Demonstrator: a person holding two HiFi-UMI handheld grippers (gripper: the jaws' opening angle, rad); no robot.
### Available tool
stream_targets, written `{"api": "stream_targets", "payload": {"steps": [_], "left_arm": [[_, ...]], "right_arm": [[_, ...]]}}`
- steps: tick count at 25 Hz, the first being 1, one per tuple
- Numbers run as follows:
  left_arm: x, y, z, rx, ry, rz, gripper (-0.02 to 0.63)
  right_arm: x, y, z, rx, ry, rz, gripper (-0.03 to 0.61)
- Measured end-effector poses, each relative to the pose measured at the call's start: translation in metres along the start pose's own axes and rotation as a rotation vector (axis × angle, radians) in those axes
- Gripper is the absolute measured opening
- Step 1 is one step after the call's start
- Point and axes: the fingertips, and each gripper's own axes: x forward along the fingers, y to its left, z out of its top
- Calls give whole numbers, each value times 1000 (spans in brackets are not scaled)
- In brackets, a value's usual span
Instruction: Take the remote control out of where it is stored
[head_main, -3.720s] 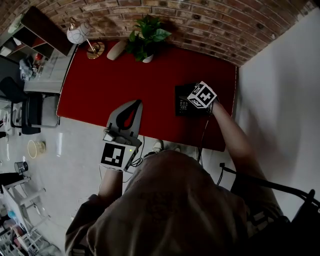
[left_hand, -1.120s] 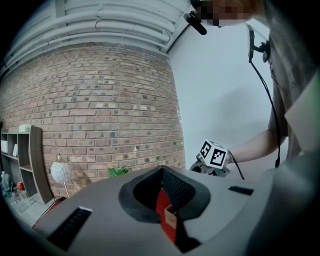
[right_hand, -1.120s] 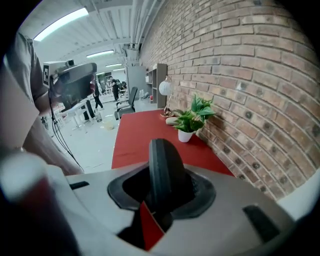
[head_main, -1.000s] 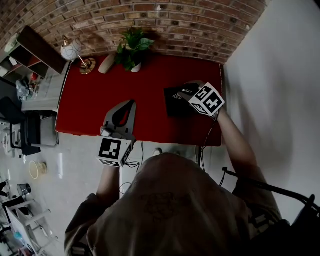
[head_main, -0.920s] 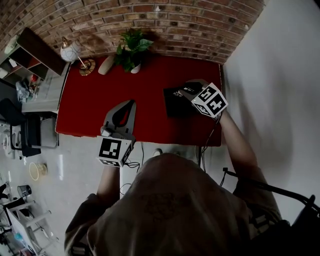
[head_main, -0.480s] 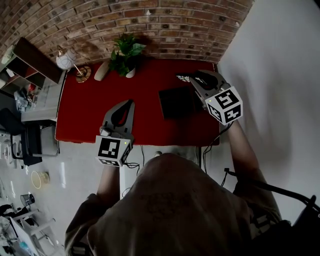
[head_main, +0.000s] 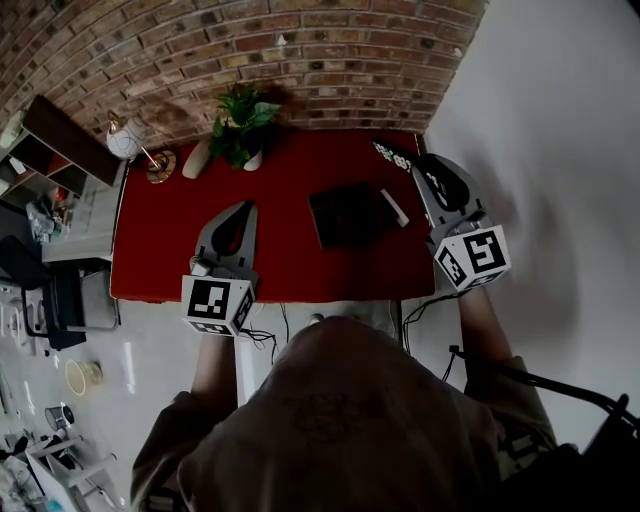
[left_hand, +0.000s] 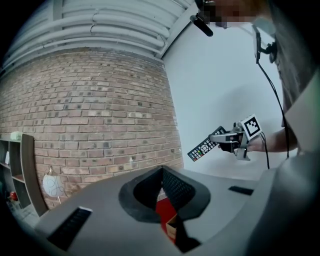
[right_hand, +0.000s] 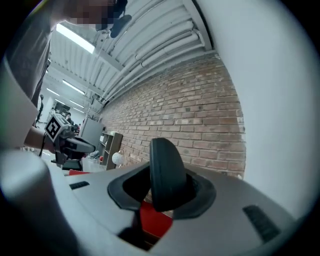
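Right gripper (head_main: 425, 168): jaws partly closed, clamped on the rear end of the remote (head_main: 392, 155). The remote's long axis runs on in line with the jaws, so it sticks straight out past the fingertips toward the brick wall, held clear above the back right corner of the table (head_main: 200, 250). Left gripper (head_main: 243, 210): tips together, nothing between them, over the table's front left, well apart from the remote. Black case (head_main: 345, 213) lies flat on the table between the two grippers, nearer the right one; its inside is too dark to read. A pale strip (head_main: 395, 208) sits just beside its right edge. Judgement: the remote is out; what remains is setting it down, a job for the right hand.
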Motion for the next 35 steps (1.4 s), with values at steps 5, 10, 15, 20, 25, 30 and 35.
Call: {"api": "stream_targets", "payload": {"steps": [5, 10, 15, 20, 25, 30, 35], "left_arm": [[0, 3, 5, -2, -1, 11, 11], [0, 1, 9, -3, -7, 10, 11], [0, 1, 5, -8, -9, 13, 11], [0, 1, 7, -6, -17, 14, 11], [-1, -3, 8, -7, -20, 8, 11], [-2, -6, 0, -14, 2, 4, 11], [-2, -6, 4, -14, -11, 5, 11]], "right_arm": [[-41, 6, 25, -20, -108, -53, 121], [-69, 28, 29, 0, -148, -18, 121], [-80, 31, 17, 51, -141, -48, 121], [-86, 31, 16, 51, -133, -53, 121], [-88, 31, 19, 50, -132, -59, 121], [-87, 31, 20, 28, -130, -51, 121], [-88, 31, 21, 26, -124, -51, 121]]}}
